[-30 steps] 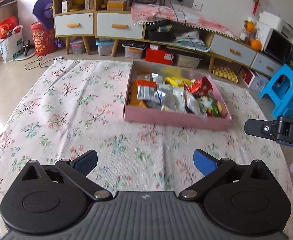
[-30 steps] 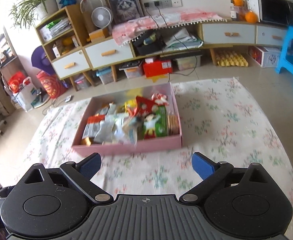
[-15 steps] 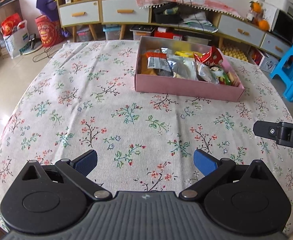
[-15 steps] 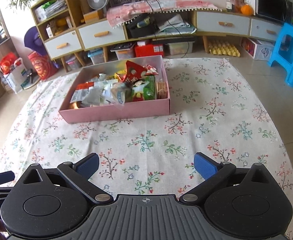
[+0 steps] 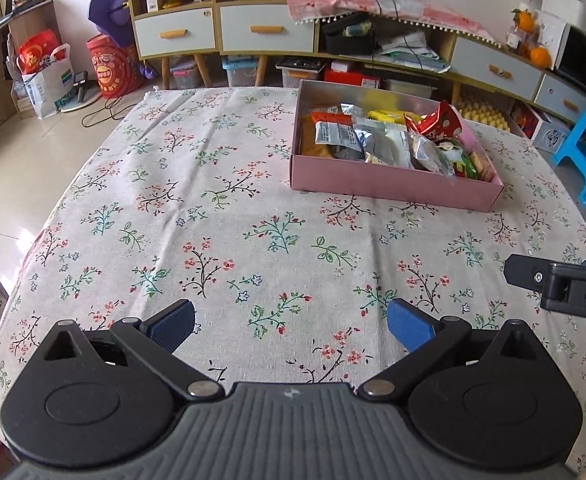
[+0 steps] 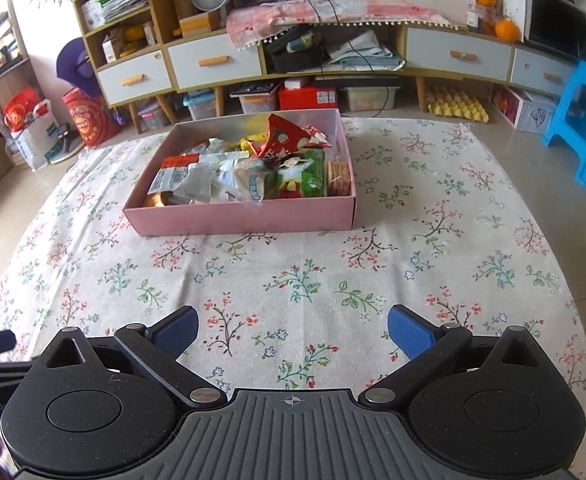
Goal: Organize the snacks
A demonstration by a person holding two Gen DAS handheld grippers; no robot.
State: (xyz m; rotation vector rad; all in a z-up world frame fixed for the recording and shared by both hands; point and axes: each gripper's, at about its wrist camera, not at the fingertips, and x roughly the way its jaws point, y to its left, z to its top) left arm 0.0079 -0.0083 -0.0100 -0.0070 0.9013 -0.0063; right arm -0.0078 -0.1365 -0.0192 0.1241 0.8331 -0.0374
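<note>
Currently both claws hang spread and empty over the near, bare part of the bench [image 5: 213,216]: left claw [image 5: 291,322], right claw [image 6: 293,326]; neither touches the pink box [image 6: 245,220], which sits well apart toward the far side, right of centre in the left view, heaped with snacks [image 6: 253,168]. Judged: the piles are jumbled and nothing lies loose on the cloth, so both claws are held back, probably staged for a reach or finished. Only the right view shows the crackers [image 6: 339,178] clearly against the box's right wall; only the left view shows the right claw's arm at its right edge.
</note>
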